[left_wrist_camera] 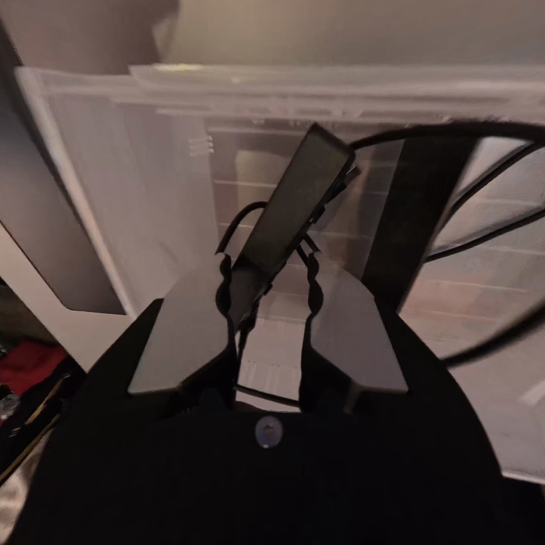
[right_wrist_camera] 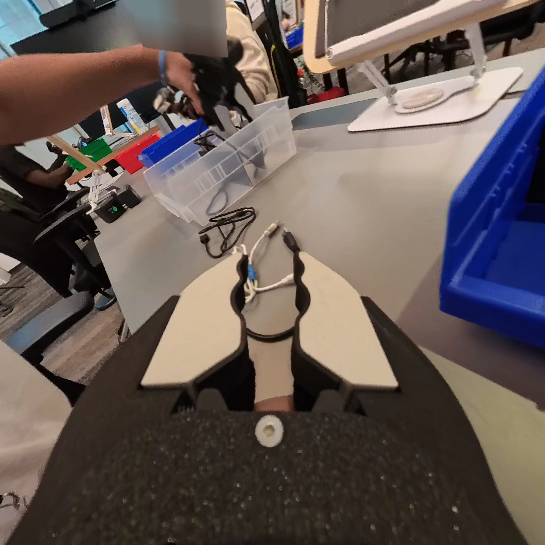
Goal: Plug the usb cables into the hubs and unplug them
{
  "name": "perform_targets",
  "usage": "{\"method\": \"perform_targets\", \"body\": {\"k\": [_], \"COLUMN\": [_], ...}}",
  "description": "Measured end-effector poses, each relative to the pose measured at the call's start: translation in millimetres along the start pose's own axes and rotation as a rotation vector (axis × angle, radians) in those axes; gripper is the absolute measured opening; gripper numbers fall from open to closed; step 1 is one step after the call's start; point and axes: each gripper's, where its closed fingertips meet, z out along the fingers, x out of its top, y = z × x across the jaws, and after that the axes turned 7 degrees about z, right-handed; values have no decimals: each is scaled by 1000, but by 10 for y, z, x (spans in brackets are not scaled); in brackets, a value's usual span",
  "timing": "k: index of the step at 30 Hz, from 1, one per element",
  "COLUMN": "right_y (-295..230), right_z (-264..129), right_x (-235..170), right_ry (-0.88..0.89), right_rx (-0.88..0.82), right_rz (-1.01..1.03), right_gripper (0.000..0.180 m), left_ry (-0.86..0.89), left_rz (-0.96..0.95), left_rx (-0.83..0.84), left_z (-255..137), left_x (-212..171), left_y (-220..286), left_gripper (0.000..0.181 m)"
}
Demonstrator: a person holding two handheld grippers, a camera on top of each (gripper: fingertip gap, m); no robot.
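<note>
Two bins stand largest on the grey table (right_wrist_camera: 368, 188): a blue bin (right_wrist_camera: 498, 236) at the right edge of the right wrist view, and a clear plastic bin (right_wrist_camera: 230, 174) farther back with dark cables lying inside it. Above that clear bin the left gripper (right_wrist_camera: 216, 118) hangs in a person's hand. Its own blurred, dim view shows the jaws spread apart, with a dark flat hub (left_wrist_camera: 298, 203) standing tilted between the fingers, its lower end leaning on the left finger; whether it is actually gripped cannot be told. Thin black cables (left_wrist_camera: 460, 241) loop to the right of the hub. Nearer the camera, the right gripper (right_wrist_camera: 268, 259) hovers low over the table with its jaws apart and empty. Between and just beyond its fingertips lie a coiled black usb cable (right_wrist_camera: 227, 230), a white cable (right_wrist_camera: 259, 271) and a black plug (right_wrist_camera: 290, 240), which lies near the right fingertip.
</note>
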Motion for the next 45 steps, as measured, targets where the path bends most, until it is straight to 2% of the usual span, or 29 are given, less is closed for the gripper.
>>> {"method": "perform_targets", "body": {"k": [3,5,8,11,14,19,22,24,26,29,31,32,34,36,38,40,42,45], "right_y": [-153,-281,-457,-463,-365,-662,-976,-1117,-1160,-1060,-961,-852,-642,-374,-143,-55,-88,-323], "right_z": [95,183,324,515,763,1061,1101,1090,1102,1181,1186,1177,1064,957,847,727,618,501], "right_x": [-26,-46,-14,155,518,1621,2240,2571,2737,2642,2472,2406,2348,2257,2180,2115,2067,1996], "right_ry": [-30,-66,-122,-176,-186,4,128,220,257,183,151,151,218,238,289,346,409,500], "right_rx": [61,112,172,145,69,32,22,17,18,20,32,-4,-69,-68,-20,62,161,416], "right_rz": [-42,-59,-111,-215,-336,-487,-545,-548,-547,-545,-535,-547,-529,-332,-127,45,151,293], "right_gripper": [29,29,29,29,35,48,57,60,62,59,28,27,25,25,25,25,25,23], "left_ry": [-69,-113,-148,-134,-113,-77,-52,-29,-33,-20,-9,0,103,277,626,999,1270,1650], "left_rz": [97,96,136,125,143,247,294,338,381,431,437,431,379,240,-22,-296,-535,-749], "left_rx": [32,30,93,175,284,487,542,523,480,422,409,422,487,609,629,465,329,50], "left_z": [110,76,-198,-803,-1595,-2931,-3500,-3598,-3507,-3243,-3073,-3002,-2941,-3076,-3286,-3305,-3162,-2996], "left_x": [-52,-76,-99,-47,153,802,1264,1566,1819,2176,2378,2460,2662,2770,2800,2741,2612,2550], "left_y": [-67,-101,-174,-251,-289,-281,-217,-121,-21,104,130,102,20,-126,-140,45,191,417], "left_gripper": [41,37,31,29,28,27,27,27,28,28,28,30,33,39,40,42,40,44]}}
